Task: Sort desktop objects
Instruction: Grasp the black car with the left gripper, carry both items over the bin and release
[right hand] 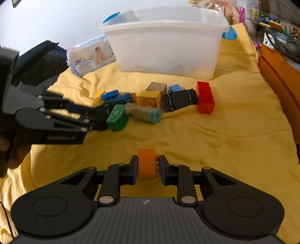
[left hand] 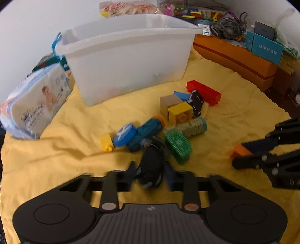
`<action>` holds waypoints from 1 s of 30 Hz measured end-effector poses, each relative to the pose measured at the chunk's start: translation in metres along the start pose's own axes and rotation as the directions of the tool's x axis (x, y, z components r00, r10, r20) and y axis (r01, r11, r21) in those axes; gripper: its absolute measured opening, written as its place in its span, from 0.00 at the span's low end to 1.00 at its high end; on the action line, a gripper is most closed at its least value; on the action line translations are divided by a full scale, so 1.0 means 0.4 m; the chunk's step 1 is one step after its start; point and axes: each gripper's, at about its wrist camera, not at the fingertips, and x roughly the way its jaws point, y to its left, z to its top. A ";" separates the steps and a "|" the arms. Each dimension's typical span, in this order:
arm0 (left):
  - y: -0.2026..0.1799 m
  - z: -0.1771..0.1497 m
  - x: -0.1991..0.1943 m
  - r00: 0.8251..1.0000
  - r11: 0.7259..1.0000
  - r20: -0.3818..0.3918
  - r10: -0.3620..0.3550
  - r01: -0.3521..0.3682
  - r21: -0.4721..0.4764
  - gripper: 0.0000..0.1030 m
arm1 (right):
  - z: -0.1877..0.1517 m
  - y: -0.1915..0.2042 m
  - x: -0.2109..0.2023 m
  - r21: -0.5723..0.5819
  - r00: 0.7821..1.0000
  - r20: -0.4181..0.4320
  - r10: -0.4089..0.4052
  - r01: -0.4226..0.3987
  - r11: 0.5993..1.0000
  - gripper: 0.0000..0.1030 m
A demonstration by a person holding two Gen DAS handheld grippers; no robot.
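Note:
A pile of toys lies on the yellow cloth (left hand: pixel 225 120) in front of a white plastic bin (left hand: pixel 127 56): a red brick (left hand: pixel 204 92), yellow brick (left hand: pixel 180 111), green piece (left hand: pixel 179 147), blue disc (left hand: pixel 124 134), black toy car (left hand: pixel 196 102). My left gripper (left hand: pixel 151 174) is shut on a black toy car (left hand: pixel 151 167) at the near edge of the pile; it also shows in the right wrist view (right hand: pixel 93 116). My right gripper (right hand: pixel 147 167) is shut on an orange brick (right hand: pixel 146 162), to the right of the pile; it also shows in the left wrist view (left hand: pixel 238 154).
A pack of baby wipes (left hand: pixel 33 105) lies left of the bin. Orange boxes (left hand: pixel 234 56), a blue box (left hand: pixel 264 47), cables (left hand: pixel 226 26) and bags of small toys (left hand: pixel 131 7) line the back and right edge of the cloth.

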 end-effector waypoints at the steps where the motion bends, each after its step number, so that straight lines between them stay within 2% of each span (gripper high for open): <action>1: 0.004 -0.003 -0.009 1.000 1.000 0.002 -0.005 0.005 -0.021 0.31 | 0.003 -0.002 -0.003 0.004 1.000 0.006 0.000 0.000 1.000 0.26; 4: 0.012 -0.010 -0.029 1.000 0.997 0.007 -0.013 0.013 -0.072 0.31 | 0.011 -0.004 -0.003 0.008 1.000 0.013 0.000 0.000 1.000 0.26; 8: 0.009 -0.021 0.001 0.999 0.998 -0.047 -0.009 0.006 -0.059 0.35 | 0.013 -0.004 0.007 0.015 1.000 -0.002 0.007 -0.007 1.000 0.26; 10: 0.006 -0.018 0.005 0.999 0.999 -0.035 0.000 -0.001 -0.053 0.39 | 0.011 0.000 0.007 0.012 1.000 -0.002 0.007 -0.007 1.000 0.26; 13: 0.001 -0.010 0.006 1.000 0.998 -0.023 0.006 -0.007 -0.056 0.32 | 0.008 0.002 0.005 0.010 1.000 -0.002 0.010 -0.010 1.000 0.26; 18: -0.006 -0.003 -0.026 1.000 0.999 0.008 0.002 -0.001 -0.042 0.32 | 0.007 -0.004 -0.011 0.022 1.000 0.016 0.005 -0.005 1.000 0.26; 21: 0.008 0.015 -0.074 0.999 0.998 0.047 0.001 0.002 -0.064 0.32 | 0.020 -0.015 -0.033 0.039 0.998 0.055 -0.004 0.001 0.999 0.26; 25: 0.047 0.060 -0.137 0.995 0.992 0.102 0.018 -0.005 -0.125 0.32 | 0.063 -0.035 -0.062 0.079 0.994 0.108 -0.006 -0.002 0.997 0.26; 30: 0.100 0.172 -0.202 0.982 0.984 0.178 0.067 -0.035 -0.175 0.32 | 0.194 -0.064 -0.104 0.119 0.976 0.216 0.006 -0.032 0.992 0.26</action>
